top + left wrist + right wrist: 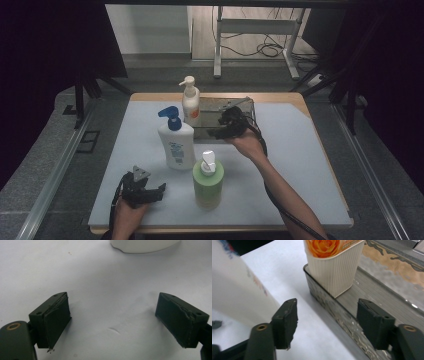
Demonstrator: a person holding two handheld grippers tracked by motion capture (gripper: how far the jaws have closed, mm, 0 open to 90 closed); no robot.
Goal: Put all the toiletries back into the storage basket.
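While my right gripper (226, 131) is hanging over the near wall of the clear tray (248, 102) at the far middle of the bench (300, 165), its jaws are standing well apart with nothing between them. In the right gripper view I am looking along my own fingers (287, 320) at the tray's near rim, with the ribbed cream base of the orange-label pump bottle (333, 270) standing upright inside the tray's left end, straight ahead of the jaws and a little beyond them. That bottle looks set down and done with, so I am judging that the next thing to fetch is one of the two bottles outside the tray.

Both are standing upright, long axis vertical. My nearest candidate is the white bottle with the blue pump (175, 140): it is just to the left of my right gripper, beside the tray's left end, and its side is blurring the left of the right gripper view. The green bottle (208, 179) is standing nearer the front edge, between my two hands.

My left gripper (145, 192) is resting near the front left corner, jaws wide and empty over bare bench, pointing towards the white bottle's base (143, 246).
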